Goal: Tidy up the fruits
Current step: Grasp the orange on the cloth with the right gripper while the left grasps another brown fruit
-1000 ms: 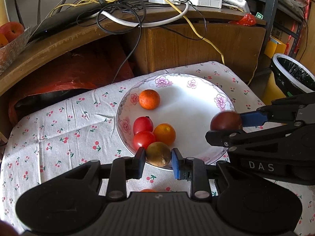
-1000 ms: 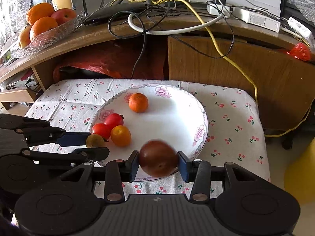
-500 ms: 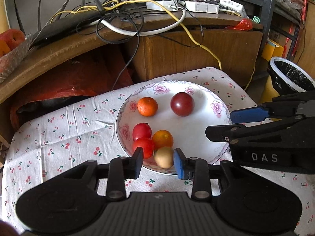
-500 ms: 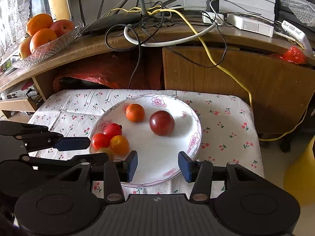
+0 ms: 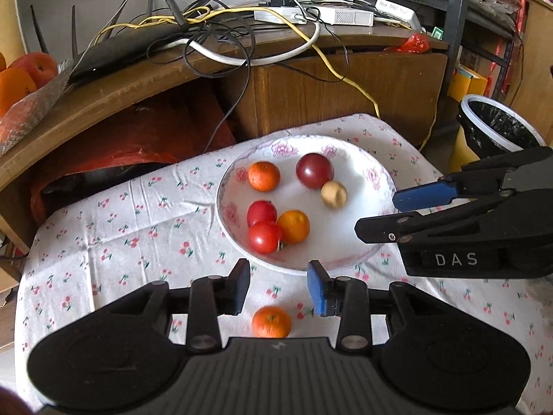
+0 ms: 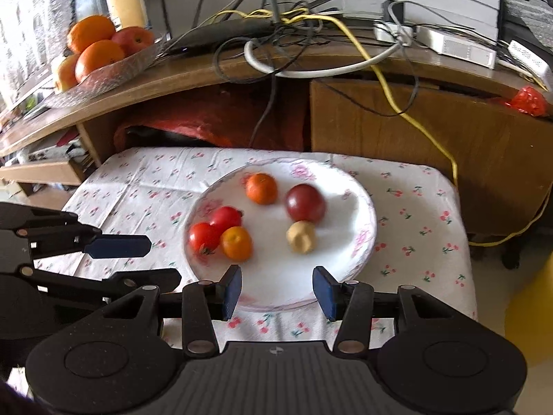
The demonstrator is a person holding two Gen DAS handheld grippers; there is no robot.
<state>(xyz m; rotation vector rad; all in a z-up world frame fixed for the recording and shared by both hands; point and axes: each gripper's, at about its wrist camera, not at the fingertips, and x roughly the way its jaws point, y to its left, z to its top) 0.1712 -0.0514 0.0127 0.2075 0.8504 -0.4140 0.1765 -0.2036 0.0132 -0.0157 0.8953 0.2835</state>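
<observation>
While a glass dish of oranges and an apple [image 6: 100, 52] sits far left on the curved wooden shelf [image 6: 193, 79], a black router [image 5: 128, 48] and a tangle of cables [image 5: 249, 41] crowd the shelf's middle, with white network boxes [image 5: 331, 17] further right. Below the shelf lies red plastic sheeting [image 5: 138, 135], and at the far right of the left wrist view stands a bin lined with a black bag [image 5: 497, 128]. None of this lies between the grippers and the fruit.

On the cherry-print tablecloth [image 5: 114, 228] rests the floral plate [image 5: 349, 252]. Going left to right across it: two red tomatoes [image 5: 263, 224] touching each other, a small orange [image 5: 293, 226] touching them, a mandarin [image 5: 263, 176] toward the back rim, a dark red plum [image 5: 314, 170], and a pale tan fruit [image 5: 334, 194] just beside the plum.

The left gripper [image 5: 279, 287] has its jaws spread wide with nothing between them, hanging over the cloth at the plate's near rim. A loose mandarin [image 5: 271, 321] lies on the cloth off the plate, below and between its fingers, near the gripper body. The right gripper [image 6: 278, 290] is likewise spread wide and holds nothing, poised over the plate's near edge; the pale fruit and plum lie ahead of it, well clear of its blue pads [image 6: 325, 292].
</observation>
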